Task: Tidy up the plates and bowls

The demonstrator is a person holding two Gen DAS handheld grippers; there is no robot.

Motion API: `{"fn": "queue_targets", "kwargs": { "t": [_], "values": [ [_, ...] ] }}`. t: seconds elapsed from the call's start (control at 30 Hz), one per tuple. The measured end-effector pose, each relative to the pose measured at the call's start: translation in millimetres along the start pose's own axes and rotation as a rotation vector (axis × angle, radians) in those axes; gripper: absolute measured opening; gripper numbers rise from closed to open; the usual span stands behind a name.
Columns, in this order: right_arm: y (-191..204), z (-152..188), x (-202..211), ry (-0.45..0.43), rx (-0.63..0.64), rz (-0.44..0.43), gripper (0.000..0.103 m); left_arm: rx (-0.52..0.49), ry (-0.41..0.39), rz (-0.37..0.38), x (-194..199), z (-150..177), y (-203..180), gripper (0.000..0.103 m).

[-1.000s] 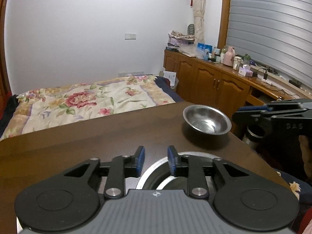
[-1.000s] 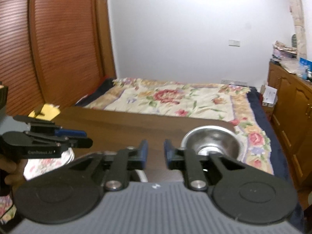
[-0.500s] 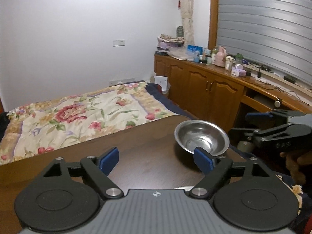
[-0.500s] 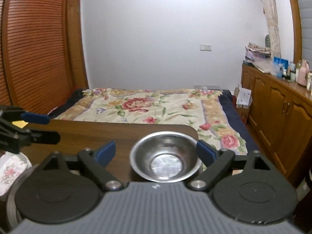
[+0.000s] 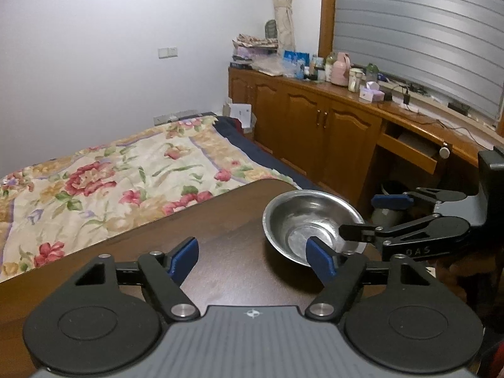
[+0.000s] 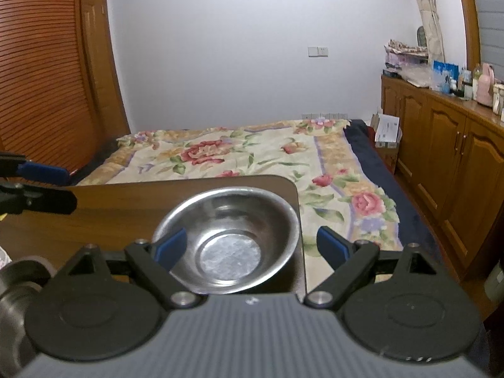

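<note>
A steel bowl (image 5: 312, 220) (image 6: 230, 236) stands upright near the far right corner of the dark wooden table (image 5: 220, 236). My right gripper (image 6: 252, 245) is open and close behind it. Its left pad overlaps the bowl's left rim and its right pad lies past the right rim. From the left wrist view the right gripper (image 5: 371, 215) reaches in from the right, level with the bowl's rim. My left gripper (image 5: 252, 256) is open over bare table, left of the bowl, holding nothing. A blurred steel dish (image 6: 19, 277) shows at the lower left.
A bed with a floral quilt (image 5: 110, 173) lies just beyond the table's far edge. Wooden cabinets (image 5: 315, 126) with cluttered tops line the right wall. A slatted wooden door (image 6: 41, 78) stands at the left. The table's rounded corner (image 6: 293, 189) is right beside the bowl.
Both grippers went from shut to open. The left one rose off a steel dish and turned right toward the bowl. The right one swung over and closed in on the bowl.
</note>
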State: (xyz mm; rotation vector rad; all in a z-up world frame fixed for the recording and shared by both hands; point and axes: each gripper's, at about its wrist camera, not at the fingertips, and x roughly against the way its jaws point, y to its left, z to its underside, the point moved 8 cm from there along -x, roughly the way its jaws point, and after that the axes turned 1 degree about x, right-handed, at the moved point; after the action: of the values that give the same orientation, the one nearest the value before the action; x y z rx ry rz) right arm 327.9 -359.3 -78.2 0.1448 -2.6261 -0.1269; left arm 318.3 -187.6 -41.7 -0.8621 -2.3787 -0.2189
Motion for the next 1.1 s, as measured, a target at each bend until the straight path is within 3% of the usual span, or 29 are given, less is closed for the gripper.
{"fn": "queue_targets", "kwargs": {
  "t": [0.43, 0.67, 1.1],
  "values": [
    [-5.6, 8.2, -13.5, 0.054, -0.083, -0.073, 0.071, -0.006, 0.076, 0.051, -43.8, -3.8, -7.6, 0.067],
    [0.5, 6.0, -17.8, 0.063, -0.081, -0.098, 0.068, 0.008, 0.121, 0.076, -63.1, -5.4, -9.6, 0.060],
    [7.7, 6.3, -26.7, 0.076, -0.076, -0.125, 0.068, 0.031, 0.194, 0.037, -79.6, 3.3, 1.7, 0.055]
  ]
}}
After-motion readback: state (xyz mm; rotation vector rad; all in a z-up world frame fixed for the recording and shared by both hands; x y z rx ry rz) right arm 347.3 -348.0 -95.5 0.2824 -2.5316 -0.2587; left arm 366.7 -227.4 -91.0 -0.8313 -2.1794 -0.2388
